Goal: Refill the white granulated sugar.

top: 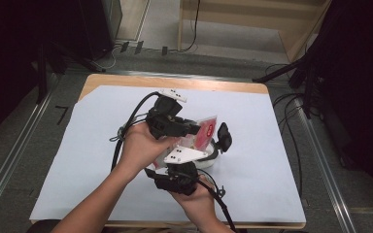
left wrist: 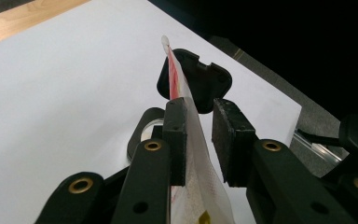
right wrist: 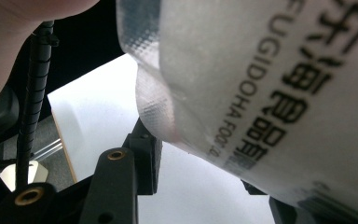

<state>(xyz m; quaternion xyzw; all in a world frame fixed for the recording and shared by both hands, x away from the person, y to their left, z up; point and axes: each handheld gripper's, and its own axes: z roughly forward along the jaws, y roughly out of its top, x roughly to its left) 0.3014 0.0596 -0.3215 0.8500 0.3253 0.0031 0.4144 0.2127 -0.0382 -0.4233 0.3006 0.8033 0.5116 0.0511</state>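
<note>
Packet (left wrist: 186, 116) stands between left gripper (left wrist: 200, 140) fingers (left wrist: 175, 140), narrowly parted, touching one.

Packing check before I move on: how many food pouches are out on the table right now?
1. A single pouch is held up between the two grippers above the white sheet, mid-table. The hands could hide another.

Readable text is on the plastic pouch (right wrist: 270, 84), right gripper view: black Latin print "FUGIDOHA FOOD", cut off after that. Beside it a line of large Chinese characters, partly cropped. Red label on it in the high view is too small to read.
</note>
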